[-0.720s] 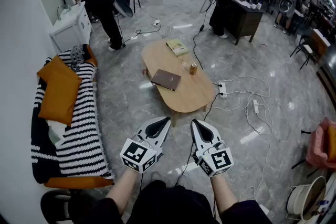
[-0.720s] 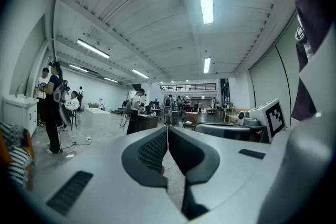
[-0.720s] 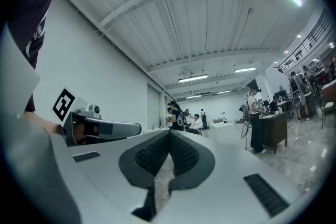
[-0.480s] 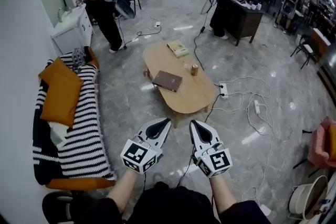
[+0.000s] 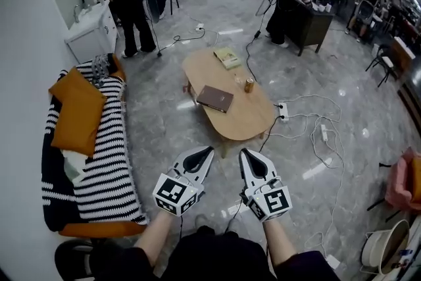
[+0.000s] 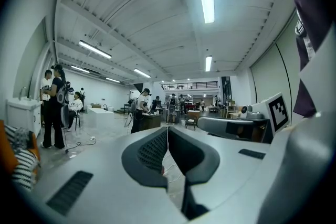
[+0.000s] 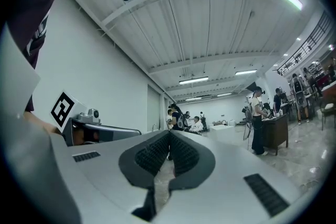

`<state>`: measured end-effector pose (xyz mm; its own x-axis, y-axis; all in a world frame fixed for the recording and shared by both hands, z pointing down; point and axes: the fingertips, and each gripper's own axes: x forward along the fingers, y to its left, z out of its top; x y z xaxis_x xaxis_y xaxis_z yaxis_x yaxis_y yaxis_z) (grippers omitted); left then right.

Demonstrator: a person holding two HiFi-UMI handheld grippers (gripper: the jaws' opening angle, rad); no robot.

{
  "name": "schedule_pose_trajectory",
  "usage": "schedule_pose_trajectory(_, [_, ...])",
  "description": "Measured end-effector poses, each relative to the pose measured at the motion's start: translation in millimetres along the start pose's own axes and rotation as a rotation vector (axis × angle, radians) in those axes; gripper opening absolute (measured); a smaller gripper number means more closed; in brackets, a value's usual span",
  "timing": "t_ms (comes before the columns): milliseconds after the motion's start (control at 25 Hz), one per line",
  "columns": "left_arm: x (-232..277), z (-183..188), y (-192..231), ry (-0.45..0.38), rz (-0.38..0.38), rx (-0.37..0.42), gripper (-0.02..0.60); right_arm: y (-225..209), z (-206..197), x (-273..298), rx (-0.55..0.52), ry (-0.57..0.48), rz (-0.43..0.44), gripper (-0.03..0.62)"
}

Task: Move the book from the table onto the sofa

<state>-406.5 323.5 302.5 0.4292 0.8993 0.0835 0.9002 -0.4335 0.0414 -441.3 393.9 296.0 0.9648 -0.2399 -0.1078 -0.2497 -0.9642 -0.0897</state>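
A dark brown book (image 5: 215,98) lies flat on the oval wooden table (image 5: 241,118), near its left edge. A second, yellowish book (image 5: 227,57) rests at the table's far end. The striped sofa (image 5: 99,161) with an orange cushion (image 5: 77,110) stands to the left. My left gripper (image 5: 208,152) and right gripper (image 5: 243,154) hover side by side over the floor, short of the table's near end, both shut and empty. In the left gripper view the left gripper (image 6: 167,131) has its jaws pressed together; the right gripper (image 7: 169,136) in its own view looks the same.
A drink can (image 5: 249,85) stands on the table right of the brown book. Cables and a power strip (image 5: 283,112) trail over the floor to the right. Several people (image 5: 131,0) stand or sit at the far end of the room. A white cabinet (image 5: 91,33) sits beyond the sofa.
The head view has shifted slightly; table and sofa sit a little further right and up. Both grippers stay shut in the same place. A standing person at the back has stepped left.
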Motion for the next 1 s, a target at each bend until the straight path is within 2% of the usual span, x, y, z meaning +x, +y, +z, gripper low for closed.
schedule_pose_trajectory(120, [-9, -2, 22, 0.005, 0.001, 0.002, 0.015, 10, -2, 19, 0.009, -0.021, -0.006, 0.023])
schedule_pose_trajectory(320, [-27, -10, 56, 0.014, -0.007, -0.014, 0.015, 31, -16, 40, -0.001, 0.01, -0.031, 0.023])
schedule_pose_trajectory(560, [-31, -16, 73, 0.029, -0.031, -0.018, 0.015, 35, -31, 52, 0.016, 0.043, -0.065, 0.023])
schedule_pose_trajectory(1000, [-3, -33, 102, 0.045, -0.034, -0.045, 0.015, 8, -53, 86, 0.031, 0.062, -0.075, 0.023])
